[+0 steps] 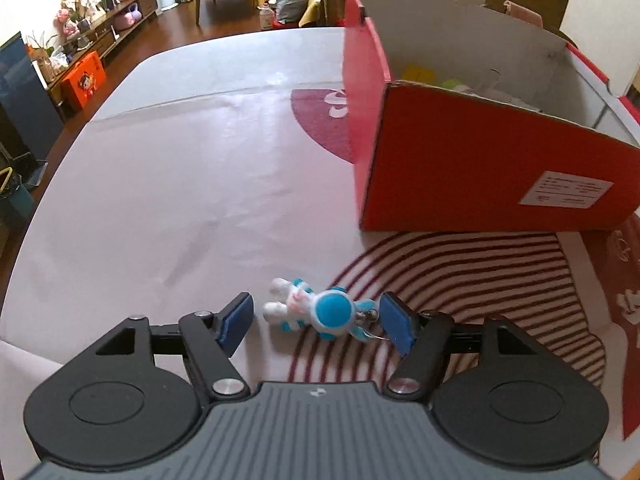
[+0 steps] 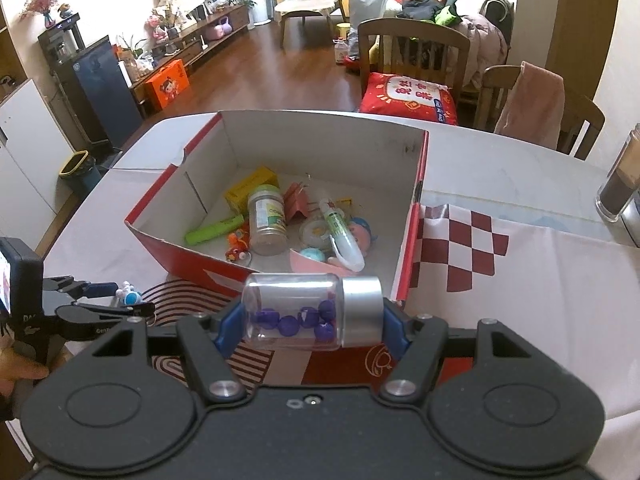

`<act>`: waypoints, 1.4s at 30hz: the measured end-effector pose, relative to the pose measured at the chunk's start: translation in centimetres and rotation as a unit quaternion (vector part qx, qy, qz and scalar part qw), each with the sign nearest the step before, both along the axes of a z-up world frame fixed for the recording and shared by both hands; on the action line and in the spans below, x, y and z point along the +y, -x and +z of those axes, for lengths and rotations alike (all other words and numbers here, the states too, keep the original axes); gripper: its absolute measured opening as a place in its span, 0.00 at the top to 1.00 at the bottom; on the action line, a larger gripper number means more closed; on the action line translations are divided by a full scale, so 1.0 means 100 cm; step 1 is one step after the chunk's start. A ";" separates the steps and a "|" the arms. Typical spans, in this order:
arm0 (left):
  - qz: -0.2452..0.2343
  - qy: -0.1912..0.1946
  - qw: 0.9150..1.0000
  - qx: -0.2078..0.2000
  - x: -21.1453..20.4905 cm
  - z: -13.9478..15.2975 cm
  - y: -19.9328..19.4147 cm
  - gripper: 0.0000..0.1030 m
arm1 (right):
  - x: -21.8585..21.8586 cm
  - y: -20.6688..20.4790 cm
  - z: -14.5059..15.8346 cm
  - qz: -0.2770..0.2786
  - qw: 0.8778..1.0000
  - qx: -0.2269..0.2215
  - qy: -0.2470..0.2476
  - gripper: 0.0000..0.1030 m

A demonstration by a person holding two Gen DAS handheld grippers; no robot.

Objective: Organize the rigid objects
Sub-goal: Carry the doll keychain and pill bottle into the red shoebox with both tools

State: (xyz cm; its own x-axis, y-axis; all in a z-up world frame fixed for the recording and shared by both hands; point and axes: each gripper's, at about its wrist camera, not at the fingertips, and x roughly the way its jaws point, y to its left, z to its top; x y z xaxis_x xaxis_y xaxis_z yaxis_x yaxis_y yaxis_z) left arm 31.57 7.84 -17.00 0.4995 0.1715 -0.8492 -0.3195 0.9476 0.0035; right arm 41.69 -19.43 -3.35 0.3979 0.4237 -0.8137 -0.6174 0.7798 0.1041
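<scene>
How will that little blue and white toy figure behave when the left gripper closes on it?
The toy figure looks like small hard plastic, so probably light and stiff. Its rounded head may slip between the flat pads. The key ring will likely dangle loose once lifted.

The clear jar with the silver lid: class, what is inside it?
Inside the clear jar, held sideways by the right gripper, lie several small purple pieces. The silver lid hides whatever sits at that end.
</scene>
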 end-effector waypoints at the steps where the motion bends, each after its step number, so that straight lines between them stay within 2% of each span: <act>1: -0.001 -0.001 1.000 -0.003 0.001 -0.001 0.000 0.33 | 0.000 0.000 0.000 -0.001 1.000 0.000 0.001 0.34; 7: -0.012 -0.006 1.000 -0.010 0.003 0.000 0.001 0.33 | 0.001 -0.002 -0.002 -0.002 1.000 0.003 0.000 0.34; 12: -0.042 -0.008 0.999 -0.009 0.005 0.003 0.007 0.30 | 0.002 -0.001 -0.006 -0.001 1.000 0.007 0.003 0.34; 17: -0.048 0.009 0.999 -0.006 0.013 -0.002 0.009 0.27 | 0.003 -0.001 -0.008 -0.001 1.000 0.008 0.007 0.34; 19: -0.047 0.009 0.999 -0.007 0.013 -0.004 0.009 0.25 | 0.003 -0.001 -0.008 0.000 1.000 0.008 0.007 0.34; 25: -0.044 0.000 0.999 -0.016 0.009 -0.006 0.010 0.25 | 0.005 0.001 -0.008 0.002 1.000 0.006 0.008 0.34; 28: -0.043 -0.005 0.999 -0.021 0.008 -0.005 0.012 0.29 | 0.004 0.002 -0.008 0.003 1.000 0.005 0.009 0.34; 30: -0.042 -0.007 0.999 -0.022 0.006 -0.004 0.012 0.38 | 0.005 0.002 -0.008 0.002 1.000 0.004 0.008 0.34; 32: -0.044 -0.015 0.999 -0.021 0.001 -0.002 0.011 0.42 | 0.004 0.003 -0.007 0.002 1.000 0.004 0.007 0.34; 42: -0.022 -0.023 0.999 -0.020 -0.007 0.004 0.012 0.43 | 0.002 0.007 0.001 0.005 1.000 -0.005 0.000 0.34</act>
